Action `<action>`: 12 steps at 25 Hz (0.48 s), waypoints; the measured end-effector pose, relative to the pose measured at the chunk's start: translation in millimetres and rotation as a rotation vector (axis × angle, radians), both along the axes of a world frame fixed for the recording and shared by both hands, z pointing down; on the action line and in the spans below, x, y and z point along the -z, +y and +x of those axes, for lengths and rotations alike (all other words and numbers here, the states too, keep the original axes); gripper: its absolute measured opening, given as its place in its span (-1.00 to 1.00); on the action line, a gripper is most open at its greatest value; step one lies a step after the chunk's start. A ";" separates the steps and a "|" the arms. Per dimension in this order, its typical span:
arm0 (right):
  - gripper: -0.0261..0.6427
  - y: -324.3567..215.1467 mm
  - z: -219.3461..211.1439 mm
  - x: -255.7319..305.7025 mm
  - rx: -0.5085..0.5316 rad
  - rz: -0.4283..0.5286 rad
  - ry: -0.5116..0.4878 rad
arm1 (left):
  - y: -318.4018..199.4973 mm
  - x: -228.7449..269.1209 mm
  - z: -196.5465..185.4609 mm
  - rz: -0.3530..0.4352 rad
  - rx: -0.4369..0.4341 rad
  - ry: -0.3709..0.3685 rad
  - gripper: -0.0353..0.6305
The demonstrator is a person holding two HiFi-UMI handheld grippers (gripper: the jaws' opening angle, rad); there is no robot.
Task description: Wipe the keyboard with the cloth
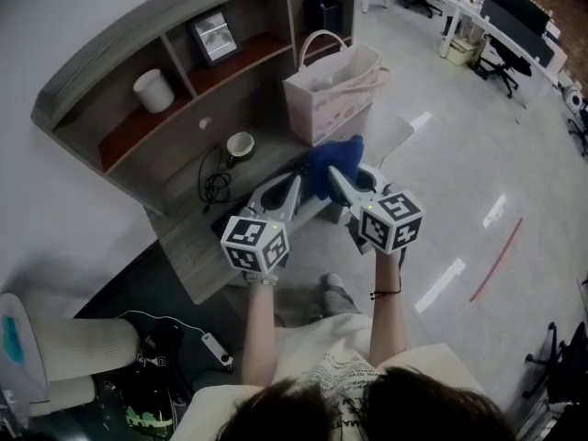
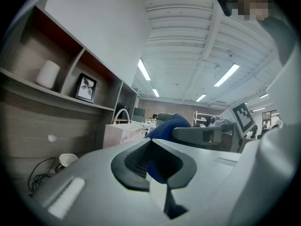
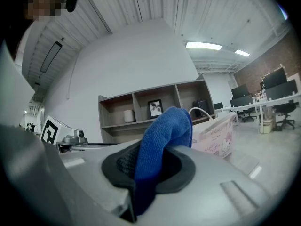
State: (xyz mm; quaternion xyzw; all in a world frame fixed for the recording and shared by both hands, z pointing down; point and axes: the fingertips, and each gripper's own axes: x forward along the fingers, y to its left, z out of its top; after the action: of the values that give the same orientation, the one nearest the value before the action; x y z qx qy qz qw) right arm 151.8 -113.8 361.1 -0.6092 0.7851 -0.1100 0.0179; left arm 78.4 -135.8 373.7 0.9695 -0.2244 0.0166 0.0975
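The blue cloth [image 1: 333, 165] hangs bunched between my two grippers above the wooden desk [image 1: 188, 246]. My left gripper [image 1: 298, 186] is shut on one end of it; in the left gripper view a fold of cloth [image 2: 157, 166] sits pinched between the dark pads. My right gripper [image 1: 336, 176] is shut on the other end, and in the right gripper view the cloth [image 3: 162, 135] rises in a hump out of the jaws. I cannot make out a keyboard in any view; the grippers and cloth cover that part of the desk.
A pink-and-white tote bag [image 1: 331, 95] stands on the desk just behind the cloth. A white cup [image 1: 241, 143] and a black cable [image 1: 216, 184] lie to the left. The shelf unit above holds a white roll [image 1: 153, 90] and a framed picture [image 1: 213, 37].
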 end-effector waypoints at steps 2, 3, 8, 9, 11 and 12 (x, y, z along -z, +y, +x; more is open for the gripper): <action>-0.74 -7.2 5.8 -2.1 0.007 -0.008 0.001 | -7.2 -1.8 5.3 -0.007 0.006 -0.001 -0.88; -0.74 -11.3 9.4 -2.5 0.010 -0.012 0.001 | -11.1 -2.1 8.5 -0.009 0.010 -0.002 -0.88; -0.74 -34.2 30.1 -4.7 0.025 -0.031 -0.003 | -30.7 -4.3 27.8 -0.024 0.026 -0.006 -0.88; -0.74 -38.9 33.7 -5.5 0.030 -0.034 -0.002 | -34.5 -5.8 31.5 -0.028 0.030 -0.007 -0.88; -0.75 -47.4 41.0 -7.9 0.040 -0.043 -0.003 | -40.7 -10.3 39.1 -0.038 0.037 -0.012 -0.88; -0.75 -51.6 44.7 -9.4 0.044 -0.048 -0.004 | -43.5 -12.6 42.7 -0.042 0.039 -0.014 -0.88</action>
State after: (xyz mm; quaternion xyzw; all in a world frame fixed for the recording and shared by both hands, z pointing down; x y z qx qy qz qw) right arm 196.6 -165.3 370.5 -0.5919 0.7954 -0.1302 0.0024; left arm 121.0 -179.4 386.4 0.9624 -0.2437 0.0260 0.1169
